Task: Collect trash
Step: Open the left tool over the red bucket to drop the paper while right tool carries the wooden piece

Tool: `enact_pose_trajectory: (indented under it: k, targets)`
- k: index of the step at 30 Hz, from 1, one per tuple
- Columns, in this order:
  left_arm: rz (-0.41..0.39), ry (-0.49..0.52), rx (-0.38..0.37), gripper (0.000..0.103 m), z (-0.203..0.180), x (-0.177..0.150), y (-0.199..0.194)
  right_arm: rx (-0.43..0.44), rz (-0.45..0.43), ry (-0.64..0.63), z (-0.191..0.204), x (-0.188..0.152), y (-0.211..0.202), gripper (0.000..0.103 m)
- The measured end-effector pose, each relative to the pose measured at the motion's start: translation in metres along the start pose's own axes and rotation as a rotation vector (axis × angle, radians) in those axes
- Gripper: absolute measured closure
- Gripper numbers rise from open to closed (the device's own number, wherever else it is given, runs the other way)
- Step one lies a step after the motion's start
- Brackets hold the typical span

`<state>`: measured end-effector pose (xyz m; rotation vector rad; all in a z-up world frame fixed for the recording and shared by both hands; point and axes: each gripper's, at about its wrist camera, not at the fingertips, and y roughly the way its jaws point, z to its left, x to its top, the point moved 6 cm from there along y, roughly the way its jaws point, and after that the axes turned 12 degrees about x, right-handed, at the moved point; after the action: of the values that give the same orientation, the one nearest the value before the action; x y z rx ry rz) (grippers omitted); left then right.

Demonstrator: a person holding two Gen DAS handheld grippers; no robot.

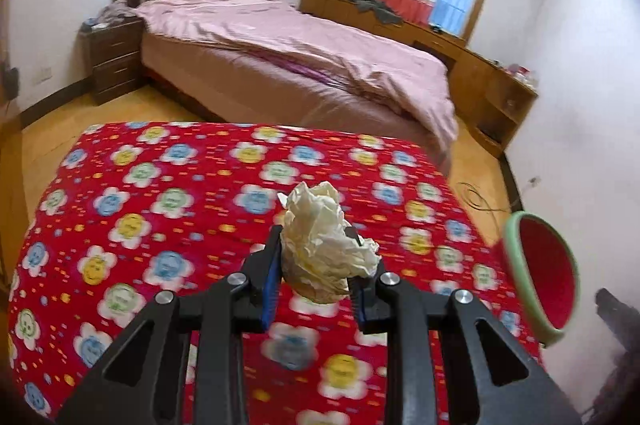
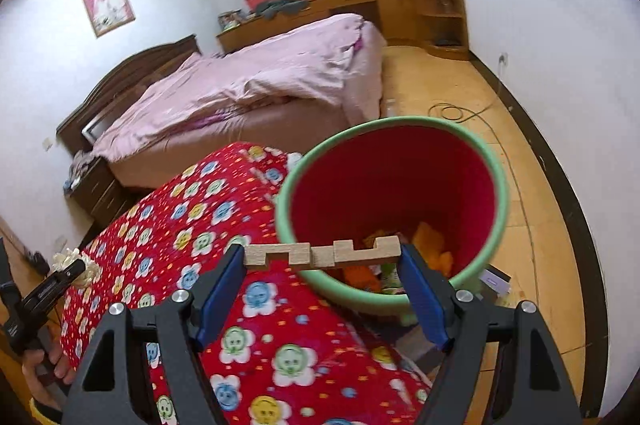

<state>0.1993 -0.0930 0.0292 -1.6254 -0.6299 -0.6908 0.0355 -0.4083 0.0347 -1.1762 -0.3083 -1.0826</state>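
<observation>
Left wrist view is showing the left hand-held gripper (image 1: 316, 257) squeezing a crumpled wad of pale paper (image 1: 326, 245) between its blue pads, the jaws standing narrow with the wad bulging out above them. Below the wad, a table draped in a red cloth with flower faces (image 1: 160, 209) is spreading across the frame. At the right edge, a red bin with a green rim (image 1: 540, 277) is sitting just beside the table. Beyond the table, a bed with a pink cover (image 1: 288, 53) is taking up the middle of the room, with a dark nightstand (image 1: 114, 59) on its left.

Right wrist view is showing the right hand-held gripper (image 2: 323, 257) gripping a notched wooden bar (image 2: 323, 254) by its two ends, the jaws spread wide and the bar lying level across them. The bar is hanging over the near rim of the bin (image 2: 396, 209), which is holding orange scraps at its bottom. The cloth-covered table (image 2: 240, 305) is lying to the left of the bin. At the far left, the left hand-held gripper (image 2: 76, 271) with the paper wad (image 2: 70, 259) is showing above a hand (image 2: 44, 369).
</observation>
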Motion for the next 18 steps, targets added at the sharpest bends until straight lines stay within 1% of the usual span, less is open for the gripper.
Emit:
enact_pose_trajectory:
  k: [4,7,10,13,18]
  targets:
    - [0.021,0.037,-0.077,0.074,-0.040,-0.005,-0.014,-0.007,-0.025,0.038,-0.024,0.004,-0.014,0.024]
    - [0.028,0.072,-0.111,0.074,-0.068,-0.009,-0.022,-0.012,-0.043,0.054,-0.039,0.007,-0.023,0.024]
    - [0.051,0.114,-0.168,0.074,-0.105,-0.015,-0.028,-0.035,-0.059,0.059,-0.056,0.010,-0.033,0.024]
    - [0.072,0.159,-0.222,0.074,-0.141,-0.020,-0.031,-0.059,-0.084,0.065,-0.072,0.013,-0.043,0.024]
    - [0.086,0.241,-0.285,0.074,-0.198,-0.029,-0.032,-0.069,-0.111,0.091,-0.099,0.018,-0.056,0.024]
